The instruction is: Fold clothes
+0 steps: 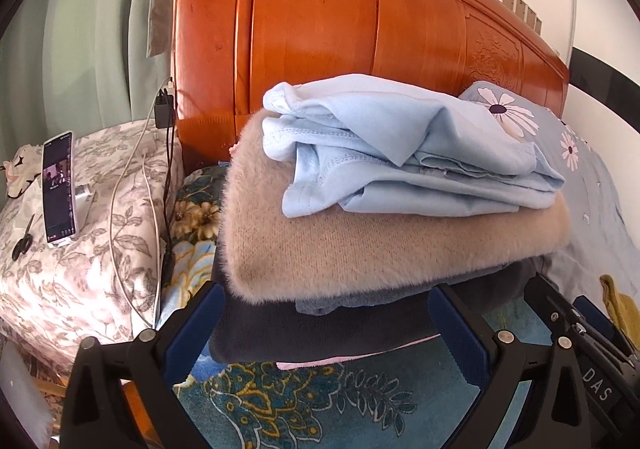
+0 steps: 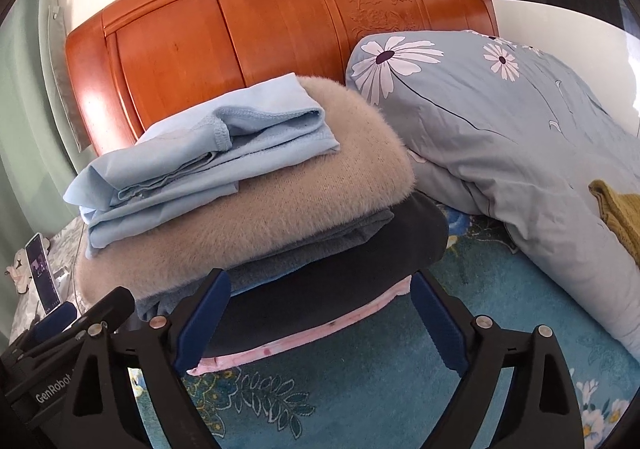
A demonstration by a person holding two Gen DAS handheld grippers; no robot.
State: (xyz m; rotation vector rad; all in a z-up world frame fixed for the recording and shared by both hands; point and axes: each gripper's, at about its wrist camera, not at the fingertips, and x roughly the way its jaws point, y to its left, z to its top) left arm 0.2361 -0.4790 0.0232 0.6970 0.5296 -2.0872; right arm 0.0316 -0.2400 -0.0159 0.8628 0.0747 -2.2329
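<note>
A stack of folded clothes lies on the teal floral bedspread [image 1: 320, 405] in front of the headboard. A light blue garment [image 1: 400, 153] [image 2: 200, 165] is on top. Under it are a fuzzy beige sweater [image 1: 360, 245] [image 2: 280, 205], a grey garment [image 2: 320, 245], a dark garment [image 1: 320, 329] [image 2: 340, 285] and a pink one [image 2: 304, 333] at the bottom. My left gripper [image 1: 328, 325] is open, its jaws spread at the stack's near edge. My right gripper [image 2: 320, 313] is open in the same way. Neither holds anything.
An orange wooden headboard [image 1: 360, 21] stands behind the stack. A blue daisy-print duvet [image 2: 520, 129] lies to the right with a mustard garment [image 2: 620, 217] on it. To the left are a floral pillow [image 1: 80, 249], a phone [image 1: 60, 189], scissors [image 1: 24, 241] and charger cables [image 1: 160, 153].
</note>
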